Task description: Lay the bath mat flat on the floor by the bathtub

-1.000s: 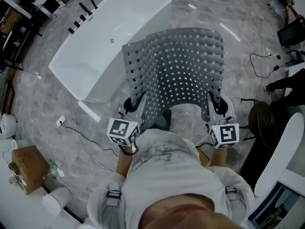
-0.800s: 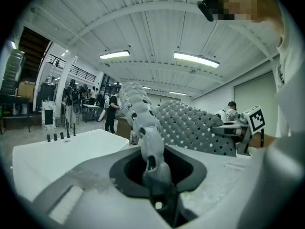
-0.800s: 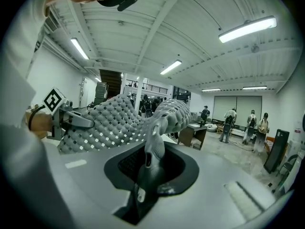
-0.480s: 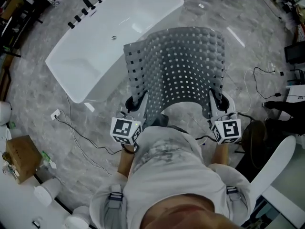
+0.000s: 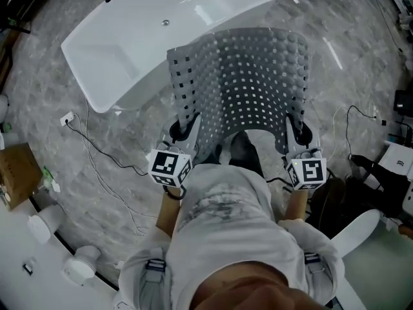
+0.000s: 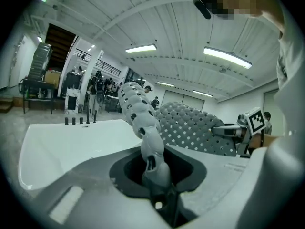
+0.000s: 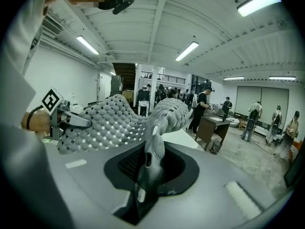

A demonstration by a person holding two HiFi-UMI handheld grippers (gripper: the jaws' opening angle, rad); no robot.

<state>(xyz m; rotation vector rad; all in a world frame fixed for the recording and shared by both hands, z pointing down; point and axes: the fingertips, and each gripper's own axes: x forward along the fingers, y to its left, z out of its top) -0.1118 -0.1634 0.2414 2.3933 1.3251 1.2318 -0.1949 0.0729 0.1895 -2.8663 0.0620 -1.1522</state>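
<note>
A grey rubber bath mat full of square holes hangs spread in the air in front of the person, bowed upward. My left gripper is shut on its near left corner, and my right gripper is shut on its near right corner. The left gripper view shows the mat's edge pinched in the left gripper. The mat's corner is likewise clamped in the right gripper. The white bathtub lies on the marble floor beyond and left of the mat.
Cables trail over the floor at left, near a cardboard box and white round objects. Dark gear and a white curved piece crowd the right side. Several people and a desk stand far off.
The mat stays held by both corners and has come up a little. The bathtub has slid toward the top of the head view, and the box toward the left edge.
</note>
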